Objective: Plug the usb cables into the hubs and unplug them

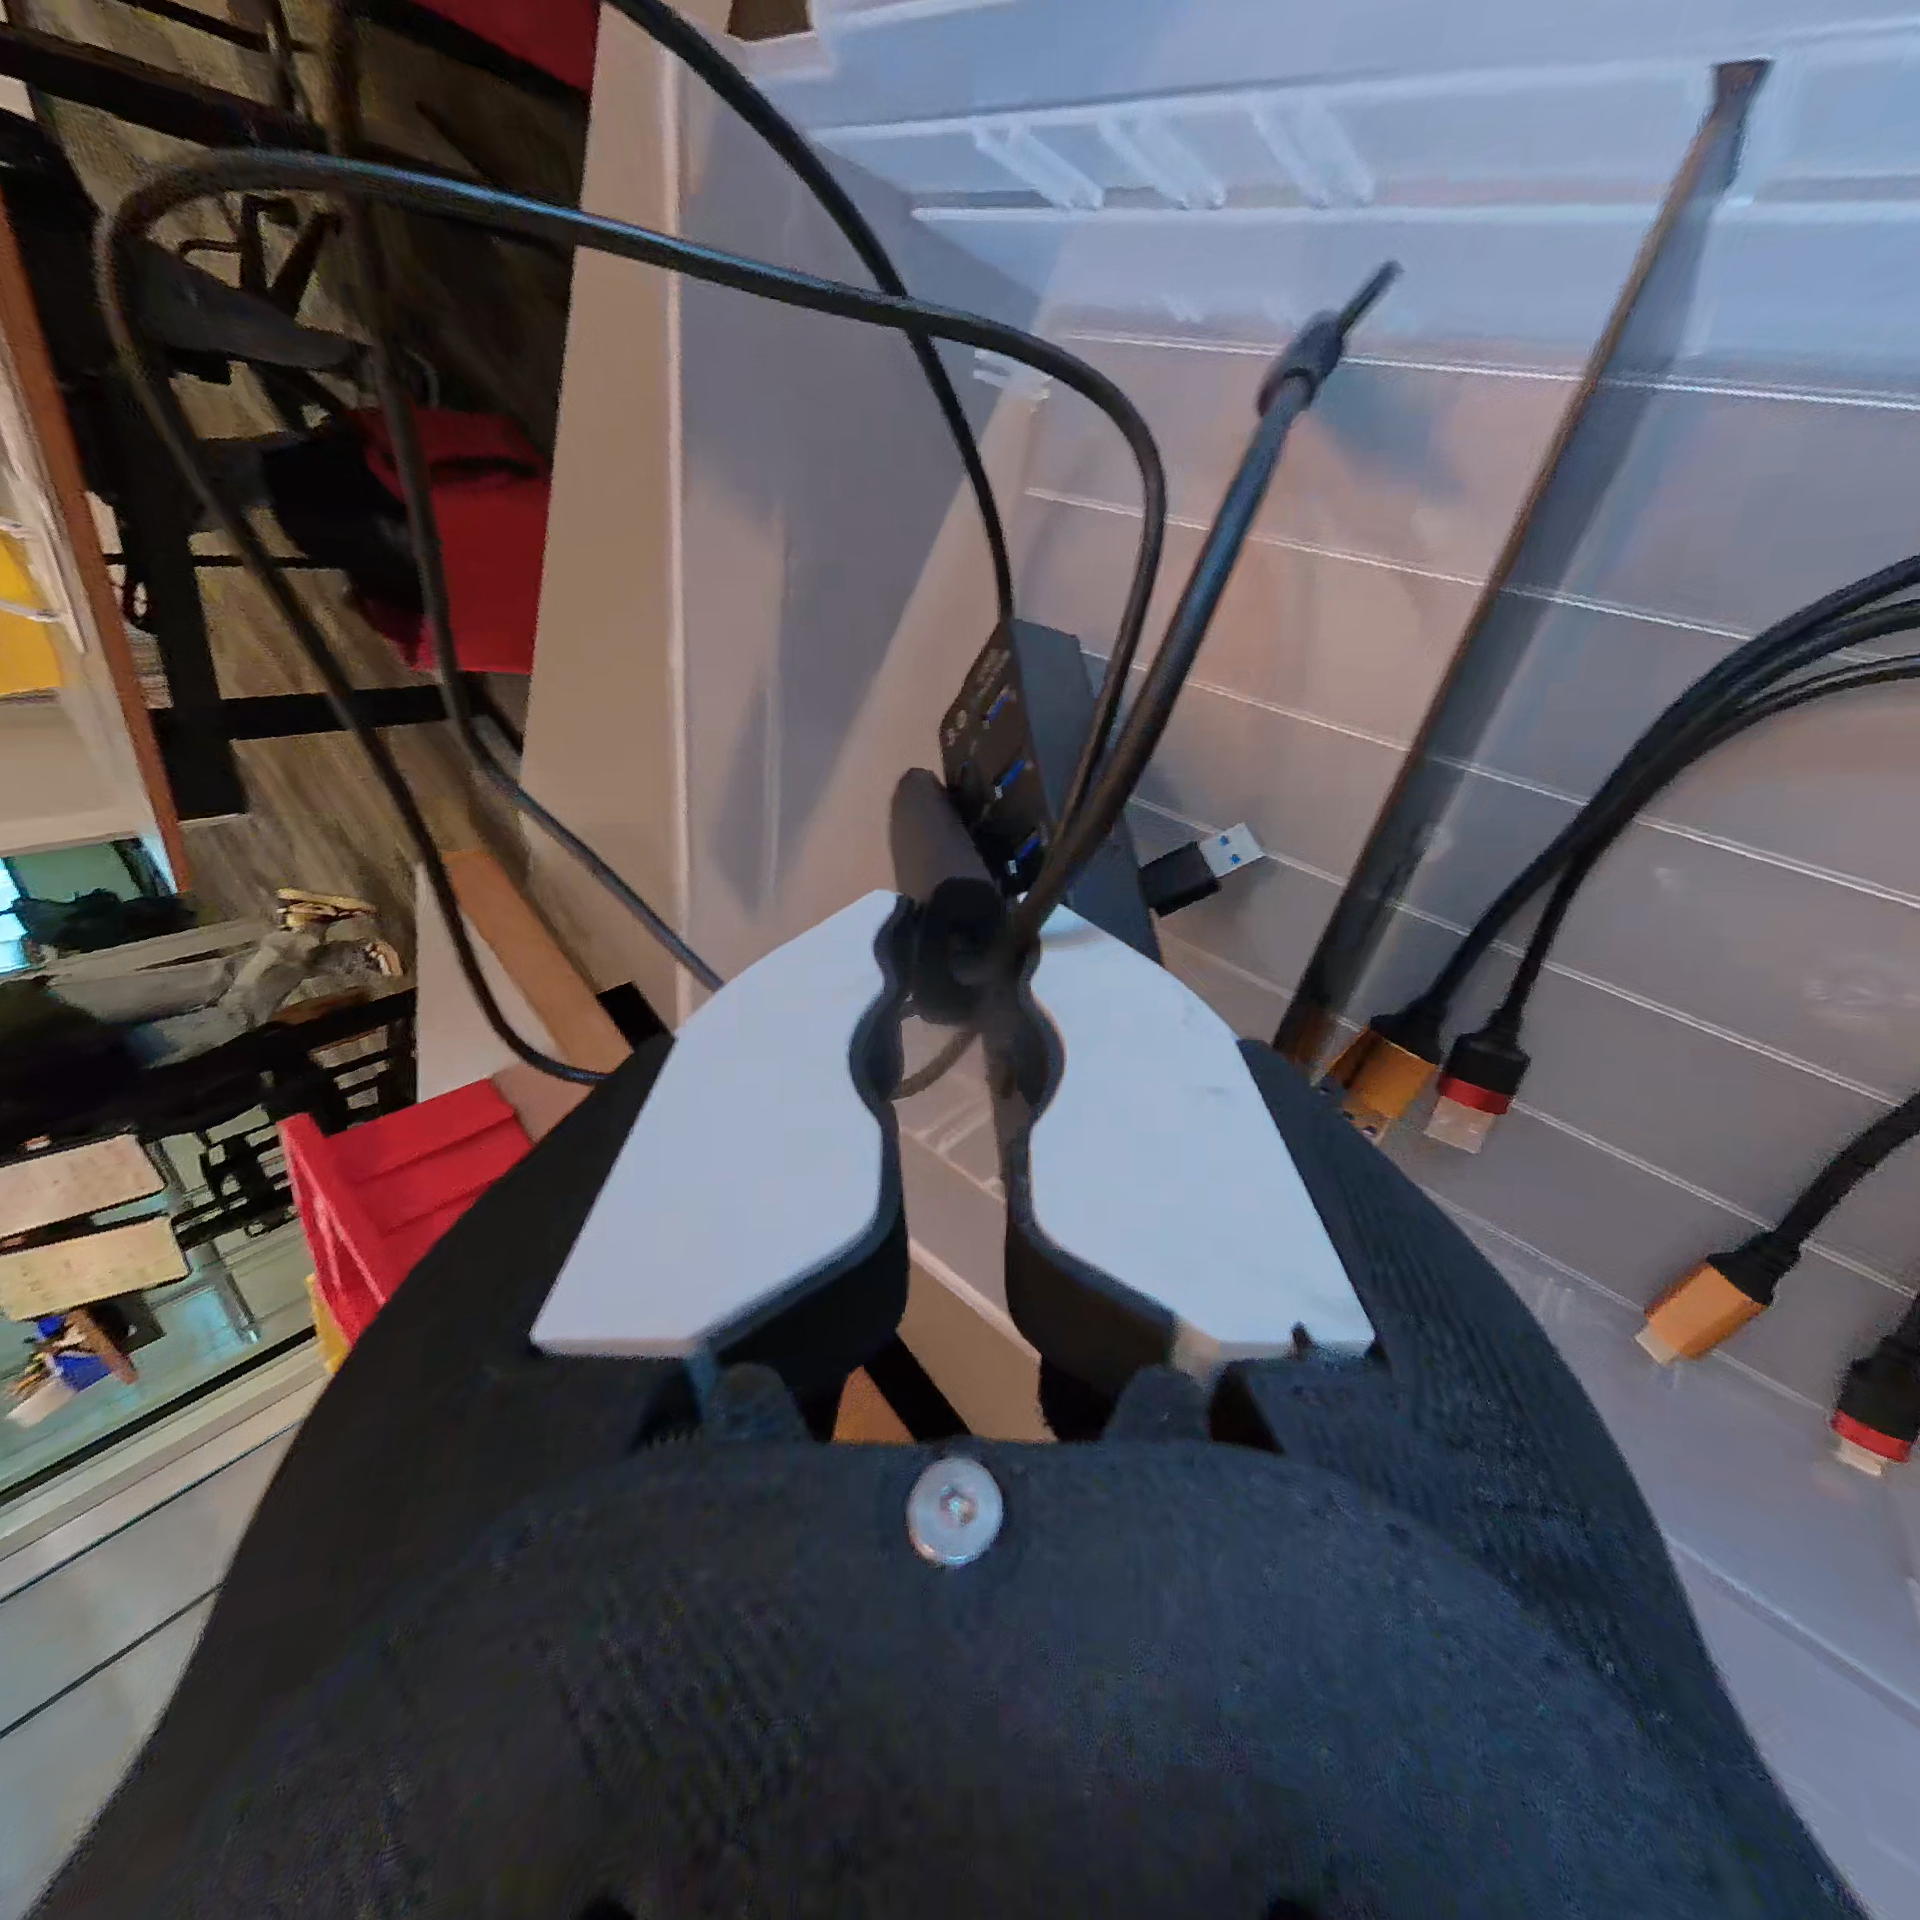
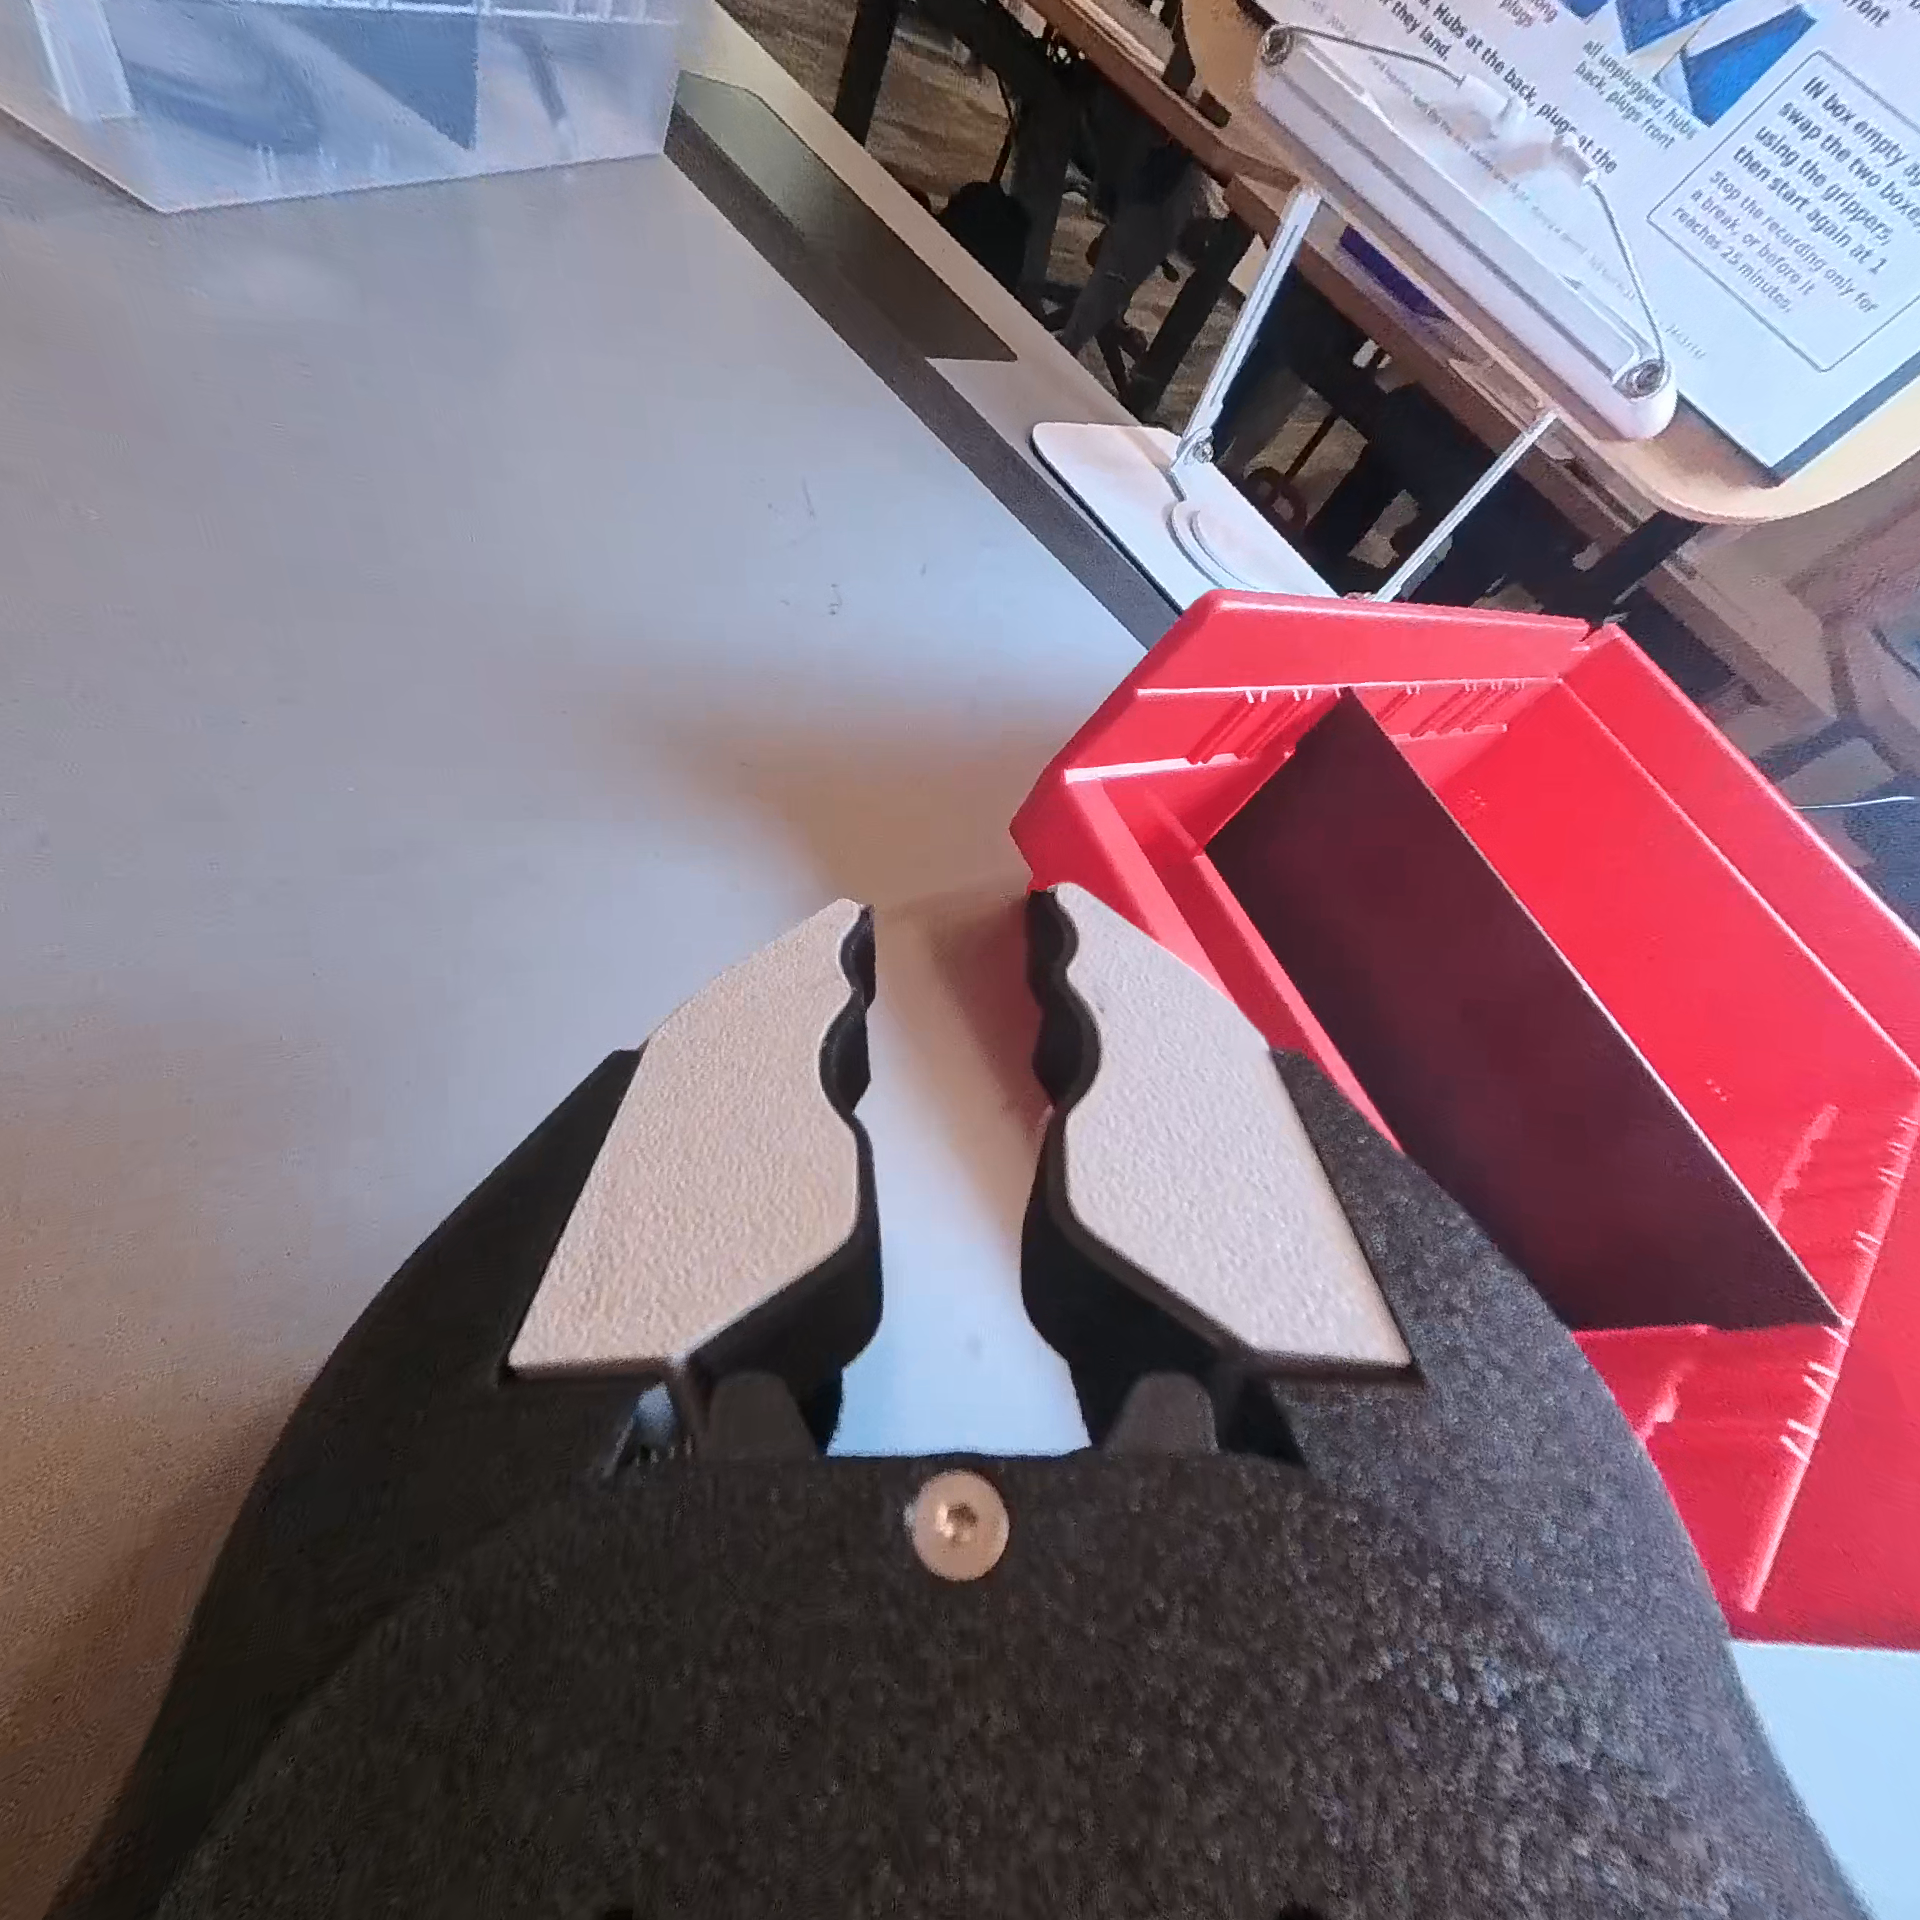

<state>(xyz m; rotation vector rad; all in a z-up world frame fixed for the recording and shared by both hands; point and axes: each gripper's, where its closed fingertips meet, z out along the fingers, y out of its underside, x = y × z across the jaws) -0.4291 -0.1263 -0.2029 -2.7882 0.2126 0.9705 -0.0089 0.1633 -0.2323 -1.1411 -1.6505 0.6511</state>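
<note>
In the left wrist view, my left gripper (image 1: 961,961) is shut on a thin black cable (image 1: 1143,499) that loops up and to the left. Just beyond the fingertips a black USB hub (image 1: 1003,748) with blue ports hangs tilted over a clear plastic box (image 1: 1558,935). A black USB plug with a blue tongue (image 1: 1210,862) shows just right of the hub. Where the held cable ends is hidden behind the fingers. In the right wrist view, my right gripper (image 2: 951,935) is open and empty above the white table (image 2: 416,623).
Several black cables with orange plugs (image 1: 1392,1070) and red plugs (image 1: 1475,1081) lie in the clear box, beside a dark divider strip (image 1: 1507,520). A red bin (image 2: 1351,634) with a black divider (image 2: 1507,1091) stands right of my right gripper. A paper stand (image 2: 1558,208) sits at the table's edge. About 50 cm separates my left fingertips from my right.
</note>
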